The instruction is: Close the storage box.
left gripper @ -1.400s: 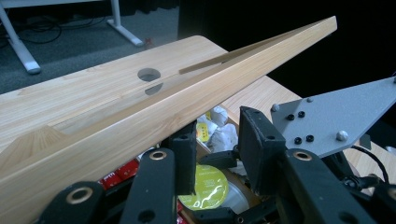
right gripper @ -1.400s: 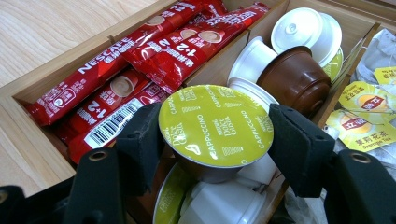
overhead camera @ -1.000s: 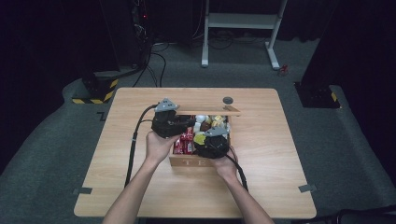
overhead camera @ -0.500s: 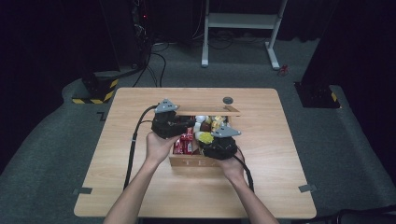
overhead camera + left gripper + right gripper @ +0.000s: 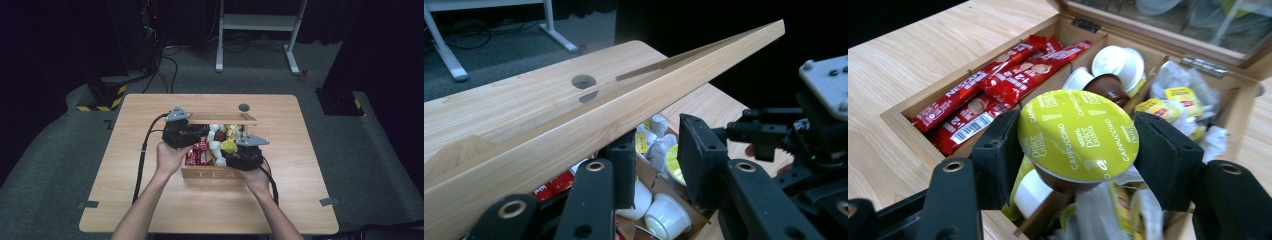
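Right gripper view: your right gripper [image 5: 1078, 145] clamps a yellow-lidded cappuccino capsule [image 5: 1078, 135], foil up.

The capsule hangs just above the wooden tea box [image 5: 215, 172], whose compartments lie toward 12 o'clock. Your left gripper [image 5: 656, 167], jaws parted with nothing between them, sits at the raised lid [image 5: 624, 107].

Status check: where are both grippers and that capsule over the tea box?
Right gripper shut on yellow-lidded capsule, above open tea box. Left gripper open by raised lid, holding nothing. Nothing blocking.
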Demonstrator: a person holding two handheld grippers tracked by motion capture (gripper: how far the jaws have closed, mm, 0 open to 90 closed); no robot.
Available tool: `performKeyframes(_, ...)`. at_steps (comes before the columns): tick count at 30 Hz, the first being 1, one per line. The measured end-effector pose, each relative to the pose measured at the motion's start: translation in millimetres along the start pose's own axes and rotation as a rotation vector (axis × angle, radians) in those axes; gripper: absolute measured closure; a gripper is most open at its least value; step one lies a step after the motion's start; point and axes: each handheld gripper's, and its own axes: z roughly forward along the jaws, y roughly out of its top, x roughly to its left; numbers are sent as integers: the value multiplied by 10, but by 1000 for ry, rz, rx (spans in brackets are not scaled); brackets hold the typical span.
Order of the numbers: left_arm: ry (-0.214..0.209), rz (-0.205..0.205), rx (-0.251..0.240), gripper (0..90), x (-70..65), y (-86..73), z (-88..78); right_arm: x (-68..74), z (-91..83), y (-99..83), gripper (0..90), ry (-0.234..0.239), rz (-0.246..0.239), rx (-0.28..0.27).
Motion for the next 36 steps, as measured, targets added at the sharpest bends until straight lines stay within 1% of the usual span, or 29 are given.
performKeyframes(1,4,2,-1,690,-4,-5,1,-25,-26,-4,381,2,4,-8)
performKeyframes(4,7,5,-2,690,-7,-7,3,-35,-35,-7,381,-2,6,-3)
performKeyframes(6,8,5,-2,691,-9,-10,3,-47,-42,-13,381,-2,0,-7)
performKeyframes(9,5,0,2,690,-13,-14,2,-47,-49,-22,382,-2,11,-2)
performKeyframes(11,4,6,5,691,-13,-19,0,-54,-64,-24,382,-3,-2,-8)
performKeyframes(14,4,6,6,691,-14,-20,0,-69,-78,-26,382,-1,-3,-8)
performKeyframes(15,6,10,4,692,-13,-20,1,-95,-116,-36,382,-7,-7,-13)
performKeyframes(17,6,9,2,693,-12,-19,2,-107,-135,-45,382,-10,-8,-16)
performKeyframes(18,3,6,2,694,-10,-19,1,-146,-186,-73,382,-16,0,-17)
performKeyframes(19,-3,1,3,694,-8,-22,-2,-146,-186,-73,382,-16,0,-17)
performKeyframes(20,-4,-1,2,694,-10,-31,-3,-190,-234,-100,382,-25,10,-12)
performKeyframes(22,-5,3,8,696,-15,-42,-5,-216,-257,-111,382,-30,10,-13)
performKeyframes(23,-3,3,9,696,-13,-47,-9,-269,-307,-133,382,-40,17,-26)
performKeyframes(25,6,0,8,696,-20,-42,-5,-330,-349,-150,382,-40,40,-39)
performKeyframes(27,9,1,8,696,-22,-37,-2,-381,-392,-167,382,-51,47,-47)
performKeyframes(28,9,1,8,696,-22,-37,-2,-381,-392,-167,382,-51,47,-47)
performKeyframes(33,7,0,8,697,-21,-41,-2,-489,-470,-240,382,-76,78,-40)
performKeyframes(34,8,1,6,698,-21,-43,-2,-514,-482,-256,381,-84,71,-45)
performKeyframes(36,8,0,5,699,-23,-45,-1,-556,-492,-293,381,-91,91,-46)
